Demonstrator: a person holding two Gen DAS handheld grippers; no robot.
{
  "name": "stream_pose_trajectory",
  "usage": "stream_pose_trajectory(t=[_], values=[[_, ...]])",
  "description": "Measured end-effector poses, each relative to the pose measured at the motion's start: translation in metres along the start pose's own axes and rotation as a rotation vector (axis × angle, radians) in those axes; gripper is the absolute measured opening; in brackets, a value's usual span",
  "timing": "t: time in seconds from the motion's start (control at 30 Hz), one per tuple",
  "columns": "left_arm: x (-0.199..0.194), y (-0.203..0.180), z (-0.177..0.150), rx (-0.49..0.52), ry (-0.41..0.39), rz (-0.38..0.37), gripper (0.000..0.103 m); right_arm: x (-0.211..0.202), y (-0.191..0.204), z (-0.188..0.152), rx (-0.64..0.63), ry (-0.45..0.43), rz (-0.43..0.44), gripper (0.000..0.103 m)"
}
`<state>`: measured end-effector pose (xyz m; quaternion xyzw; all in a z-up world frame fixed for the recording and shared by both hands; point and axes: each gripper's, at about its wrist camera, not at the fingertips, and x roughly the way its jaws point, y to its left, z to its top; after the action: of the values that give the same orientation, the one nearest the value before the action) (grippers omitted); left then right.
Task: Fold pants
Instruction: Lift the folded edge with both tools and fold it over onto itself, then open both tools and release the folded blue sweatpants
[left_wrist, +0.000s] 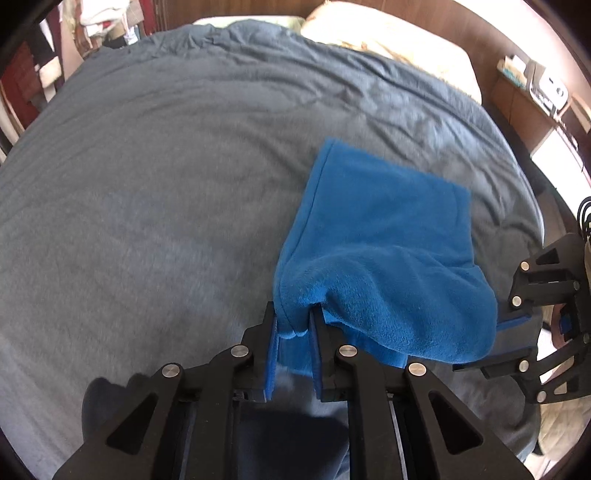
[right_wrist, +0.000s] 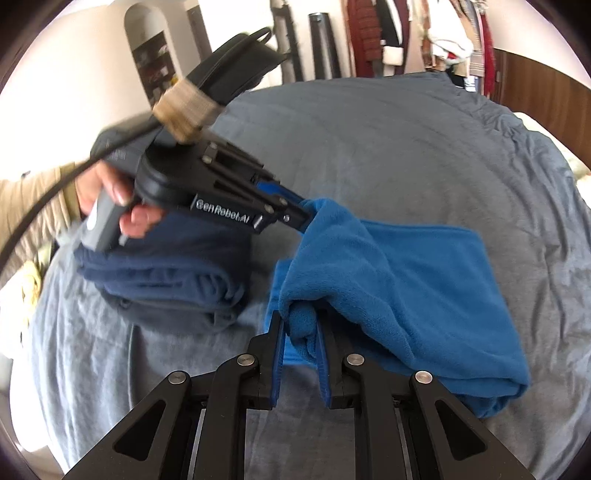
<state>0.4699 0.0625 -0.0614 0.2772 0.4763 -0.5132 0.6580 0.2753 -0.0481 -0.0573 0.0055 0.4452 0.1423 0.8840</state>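
Bright blue fleece pants (left_wrist: 384, 236) lie partly folded on a grey bed cover (left_wrist: 166, 184). My left gripper (left_wrist: 293, 321) is shut on one near corner of the pants and lifts it. My right gripper (right_wrist: 301, 325) is shut on the other near corner, a bunched roll of fleece. The pants (right_wrist: 406, 288) sag between the two grips, and their far part rests flat on the bed. The left gripper (right_wrist: 306, 218) shows in the right wrist view, held by a hand (right_wrist: 122, 206). The right gripper's body shows at the right edge of the left wrist view; its fingertips are hidden behind the fleece.
A folded dark navy garment stack (right_wrist: 166, 277) lies on the bed left of the pants. A cream pillow (left_wrist: 388, 40) is at the head of the bed. A wooden bedside unit (left_wrist: 532, 96) stands to the right. Hanging clothes (right_wrist: 424, 33) line the far wall.
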Motion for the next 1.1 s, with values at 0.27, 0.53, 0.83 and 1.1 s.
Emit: stream_pose_trajectory(t=[0.27,0.53,0.83,1.1], values=[[0.003,0.002,-0.013,0.033,0.08,0.018,0.015,0.02,0.015,-0.013,-0.042,0.052,0.024,0.018],[-0.001,-0.001,-0.015,0.039,0.163,0.07,0.017,0.028,0.022,-0.022,-0.119,0.086,0.02,0.021],[-0.05,-0.024,-0.015,-0.167,0.04,0.188,0.031,0.008,0.031,-0.021,-0.092,0.13,0.212,0.023],[-0.027,-0.021,-0.01,-0.422,-0.053,0.105,0.031,-0.032,-0.023,-0.002,0.064,-0.01,0.12,0.023]])
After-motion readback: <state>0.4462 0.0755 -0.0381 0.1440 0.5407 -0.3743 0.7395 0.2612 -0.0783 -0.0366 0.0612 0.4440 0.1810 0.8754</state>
